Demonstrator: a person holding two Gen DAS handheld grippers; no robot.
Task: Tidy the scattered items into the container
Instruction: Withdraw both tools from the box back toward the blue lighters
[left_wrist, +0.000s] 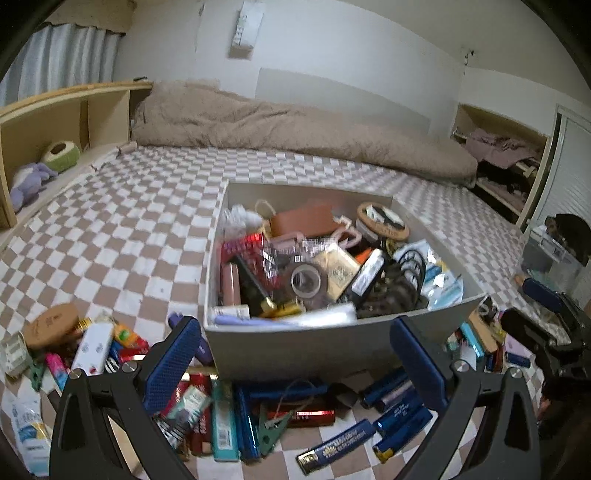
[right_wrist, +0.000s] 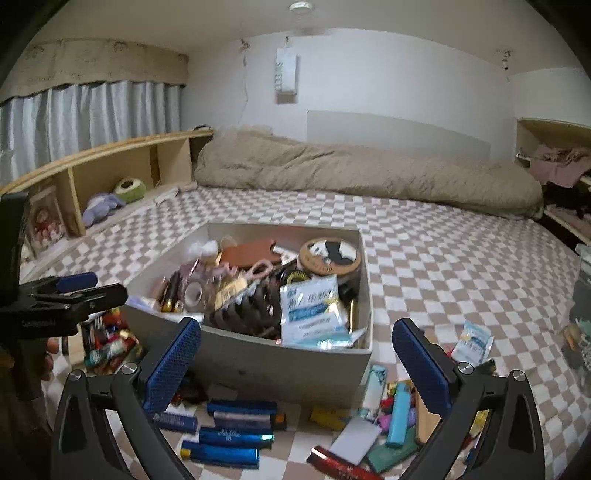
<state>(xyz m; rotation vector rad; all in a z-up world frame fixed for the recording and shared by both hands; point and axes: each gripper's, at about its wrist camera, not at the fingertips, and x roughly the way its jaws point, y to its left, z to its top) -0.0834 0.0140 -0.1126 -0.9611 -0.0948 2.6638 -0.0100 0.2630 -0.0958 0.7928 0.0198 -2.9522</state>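
Blue lighters (right_wrist: 229, 435) and small packets, perhaps dozens, lie near the already heaped grey box (right_wrist: 258, 363); both the left gripper (left_wrist: 295, 354) and right gripper (right_wrist: 295, 354) gape empty; roughly half remains.

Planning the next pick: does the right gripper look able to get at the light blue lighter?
Probably yes: the right gripper is open and empty, and the light blue lighter lies uncovered atop the pile beside the container.
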